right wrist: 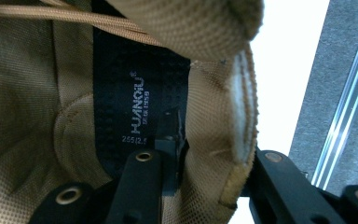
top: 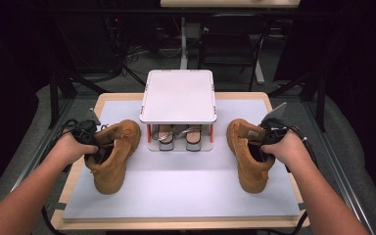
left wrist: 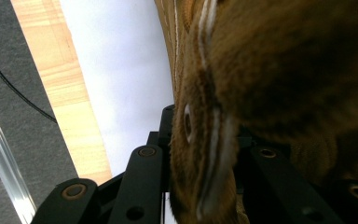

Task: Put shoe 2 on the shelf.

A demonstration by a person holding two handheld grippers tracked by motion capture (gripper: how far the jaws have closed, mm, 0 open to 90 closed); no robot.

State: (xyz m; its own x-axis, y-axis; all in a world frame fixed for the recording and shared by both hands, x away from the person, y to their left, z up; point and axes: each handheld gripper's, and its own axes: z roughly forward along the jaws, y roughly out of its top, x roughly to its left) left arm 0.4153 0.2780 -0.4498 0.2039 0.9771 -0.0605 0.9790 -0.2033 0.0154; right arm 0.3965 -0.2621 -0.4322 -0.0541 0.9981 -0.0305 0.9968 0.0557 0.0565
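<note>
Two tan suede boots lie on the white mat. The left boot is at the mat's left with my left gripper at its collar. In the left gripper view the boot's collar wall is pinched between the black jaws of my left gripper. The right boot is at the mat's right, toe toward me. My right gripper has one jaw inside this boot and one outside. Its padded collar is clamped in my right gripper, beside the black size label.
A white two-level rack stands at the mat's far middle, with a pair of sandals on its lower level. The wooden table edge and metal frame rails border both sides. A chair and cables are on the floor beyond.
</note>
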